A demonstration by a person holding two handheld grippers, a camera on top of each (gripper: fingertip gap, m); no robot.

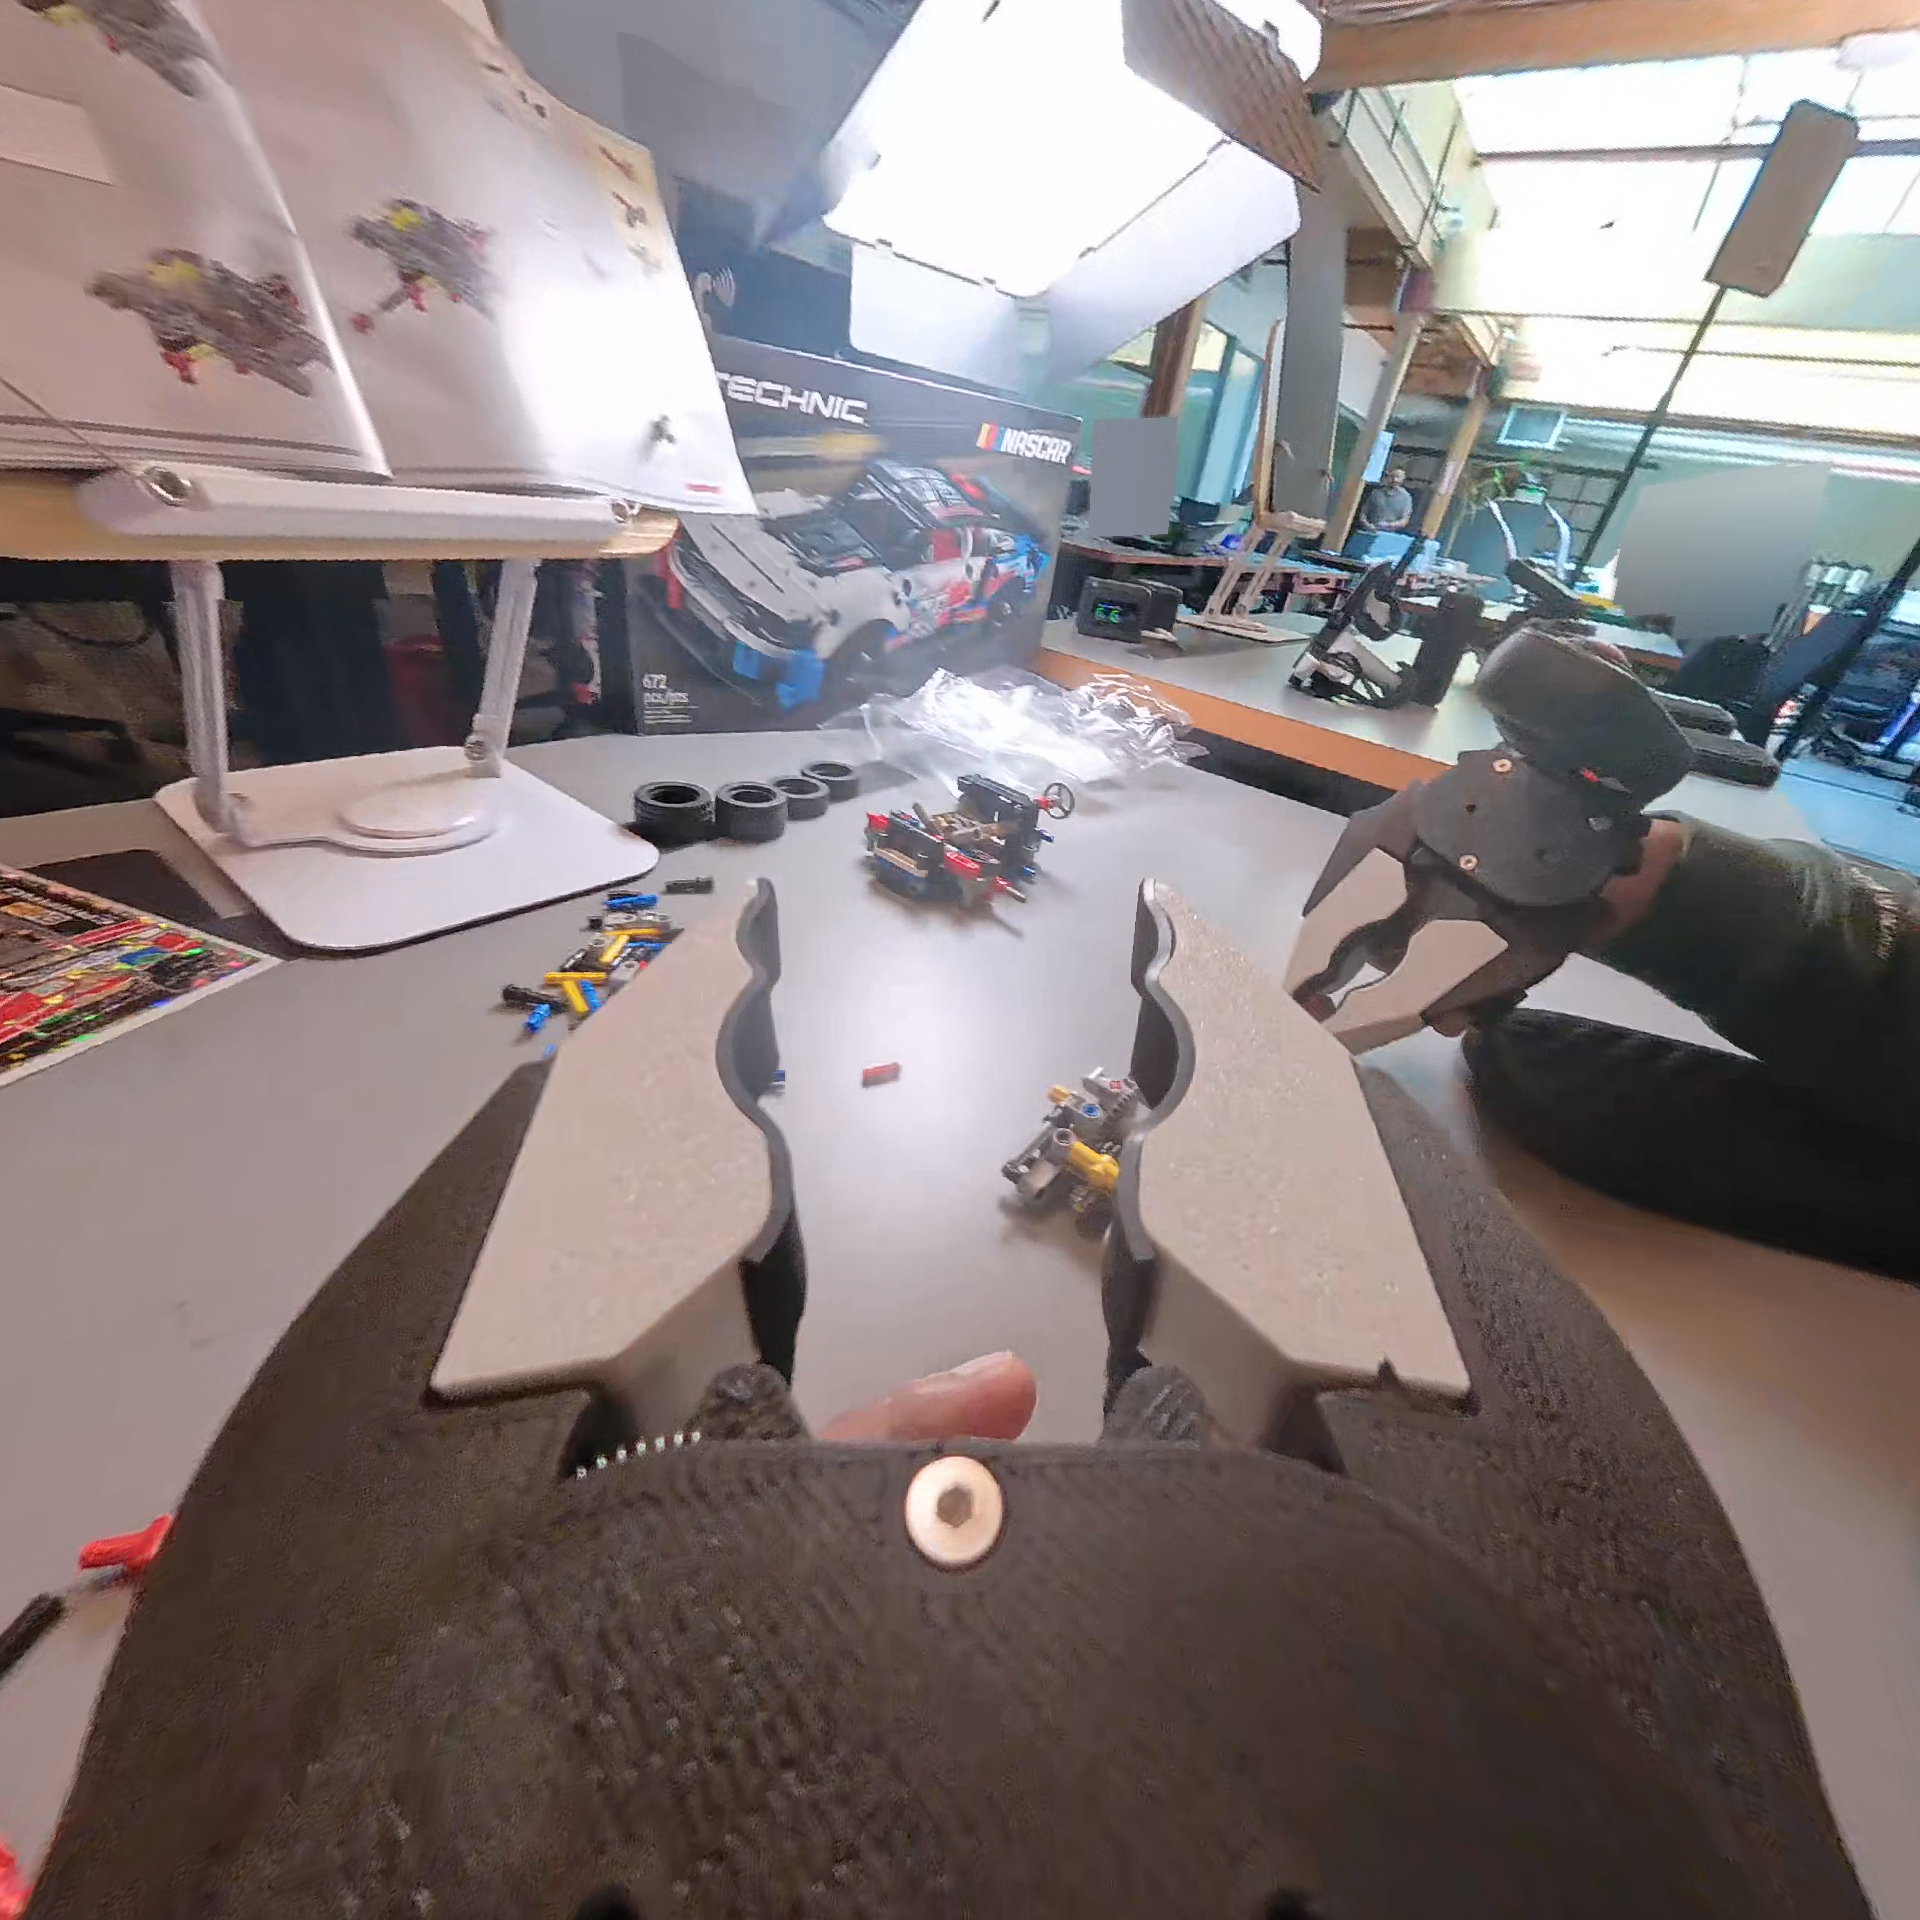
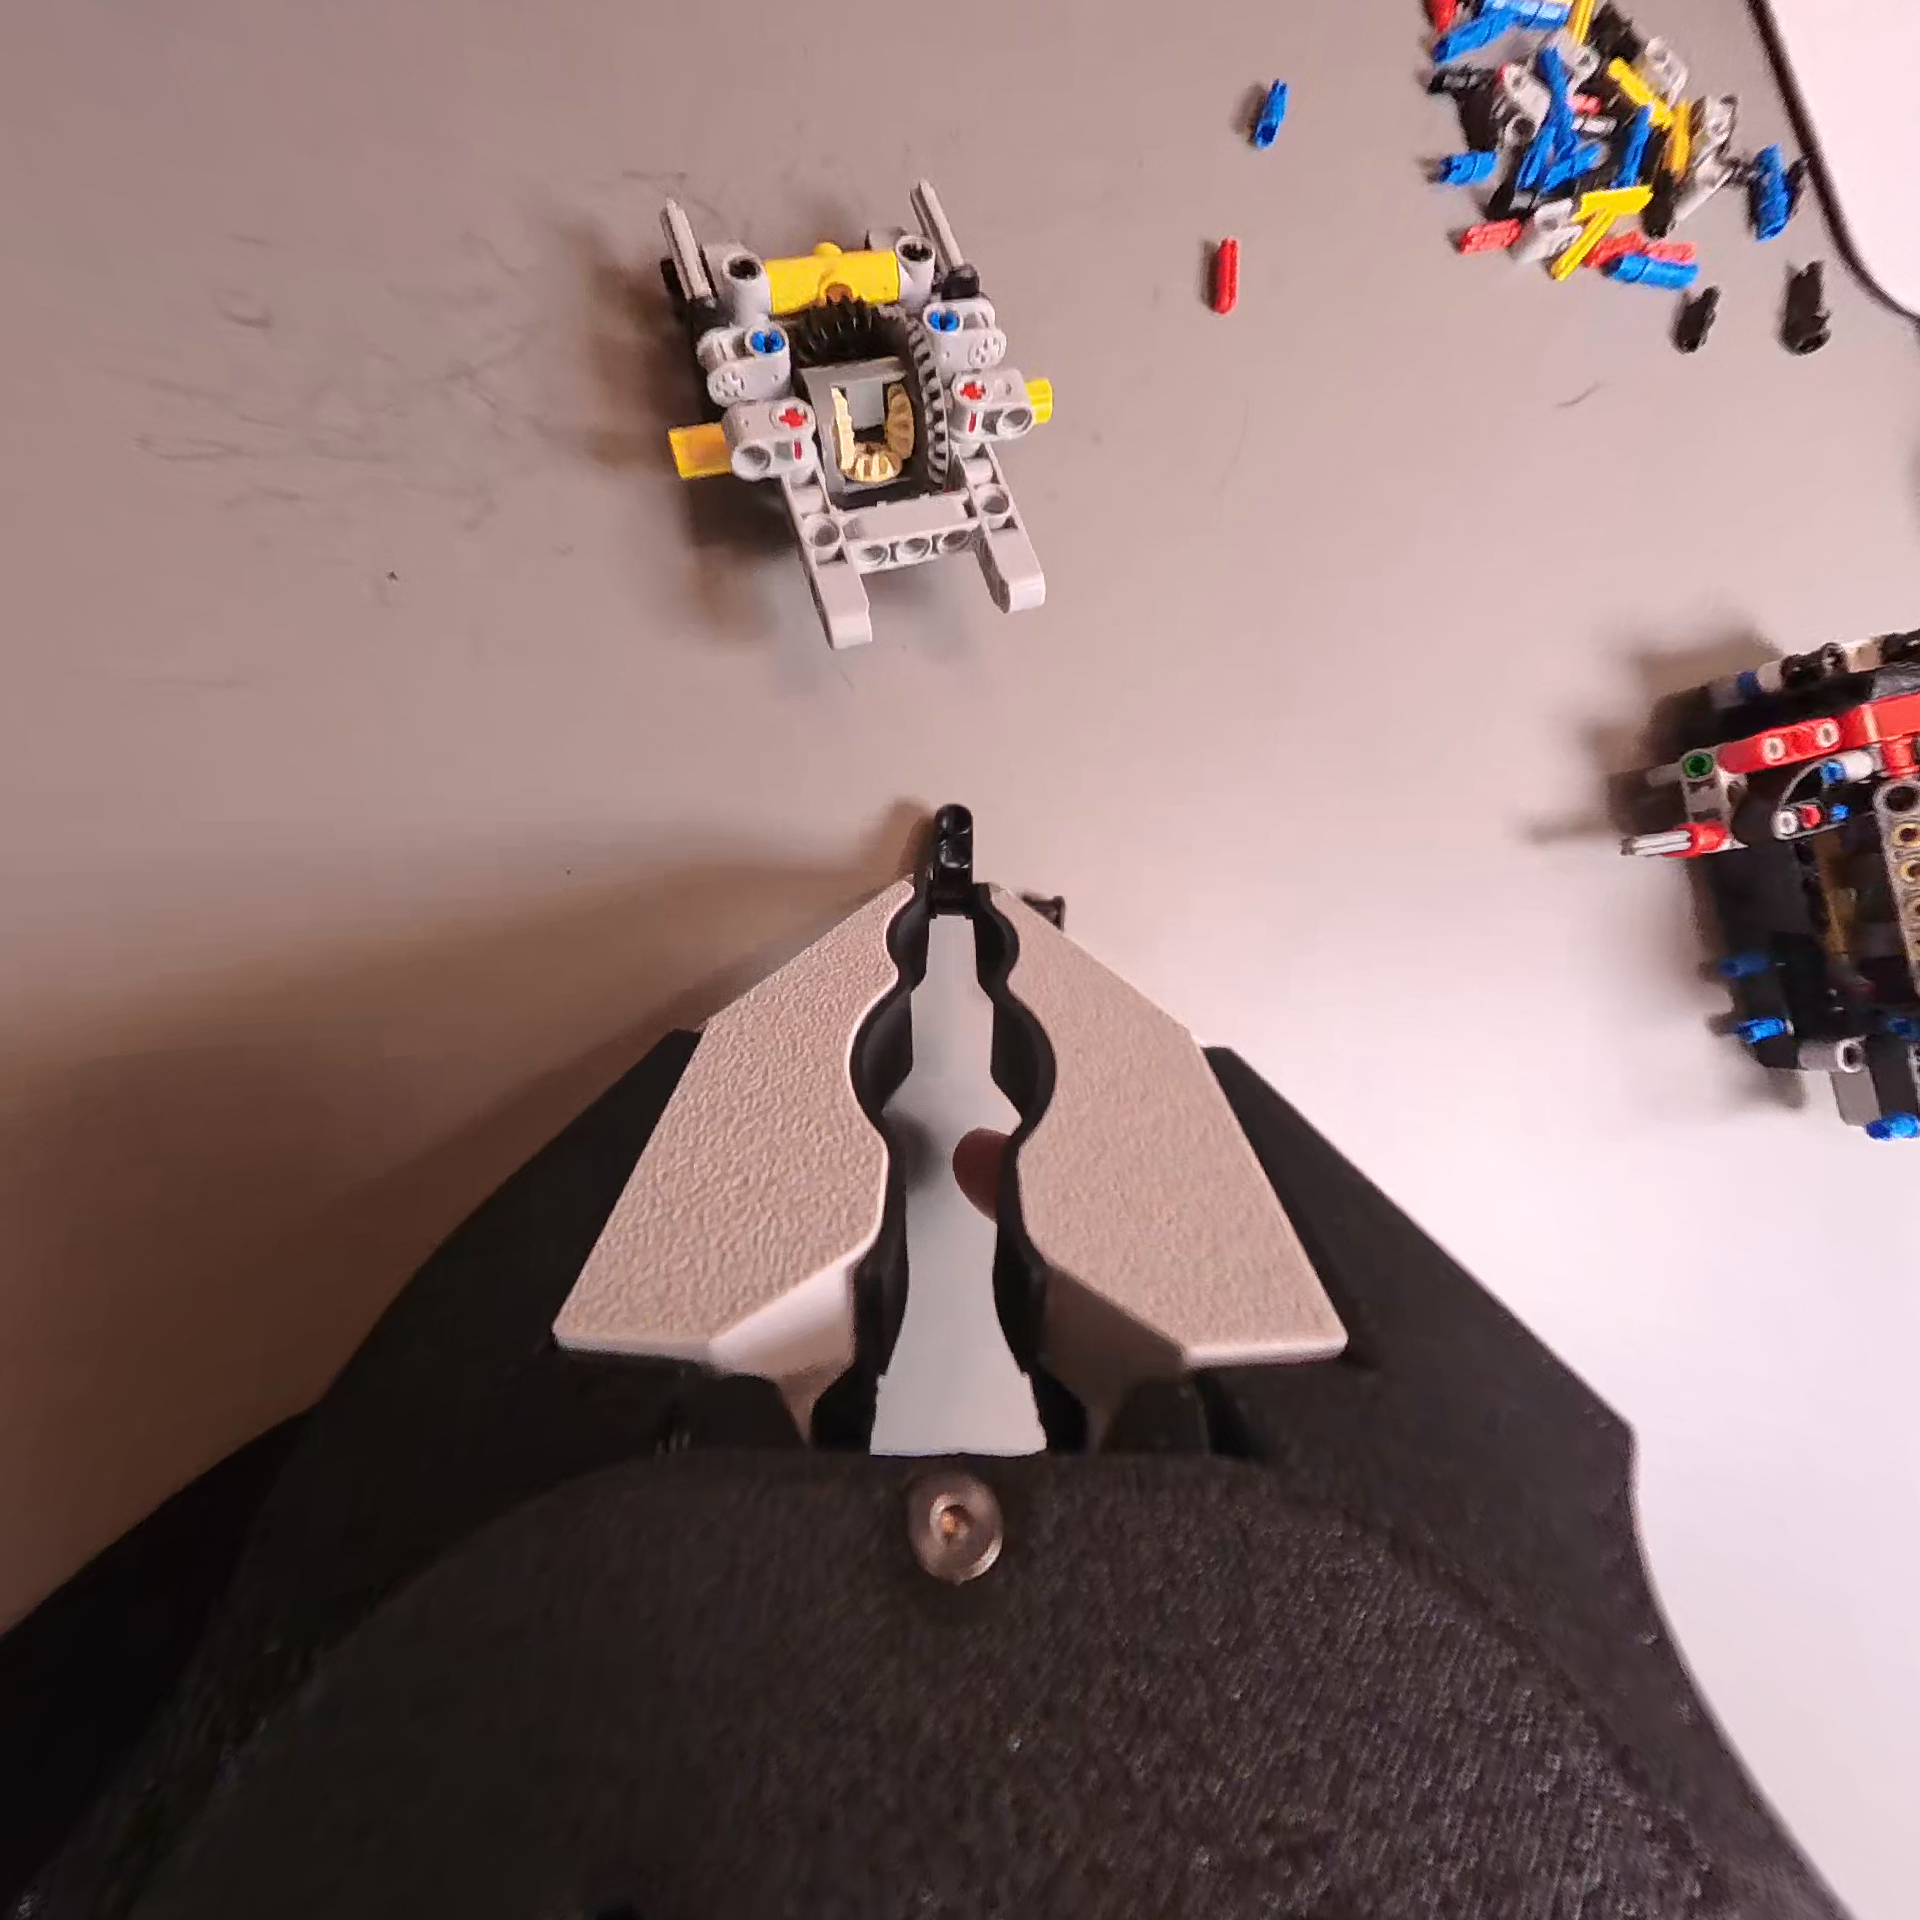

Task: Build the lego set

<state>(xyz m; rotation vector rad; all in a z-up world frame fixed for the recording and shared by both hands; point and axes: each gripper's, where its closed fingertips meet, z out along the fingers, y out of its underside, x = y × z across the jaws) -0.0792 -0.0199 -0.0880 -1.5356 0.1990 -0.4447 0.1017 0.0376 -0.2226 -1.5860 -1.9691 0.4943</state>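
Lego parts spread on the grey counter (image 2: 312,727).
A small grey and yellow gear assembly (image 2: 857,416) lies flat with its two prongs toward the camera. A larger black and red chassis (image 2: 1808,894) sits at the right. A loose pile of pins (image 2: 1600,135) is beyond it, with a red pin (image 2: 1224,274) apart. A black pin (image 2: 951,844) is pinched between the fingers.

- Grey, matt counter (image 2: 416,312) under everything.
- Pale grey beams, yellow axles, tan and black gears on the small gear assembly (image 2: 857,416).
- Single red pin (image 2: 1224,273) just right of that assembly.
- Blue, yellow, black and red in the loose parts pile (image 2: 1600,145) farther right.
- Black pin (image 2: 951,836) at the right tongs (image 2: 951,894): speckled beige plates, black body.
- Four black tyres (image 1: 743,805).
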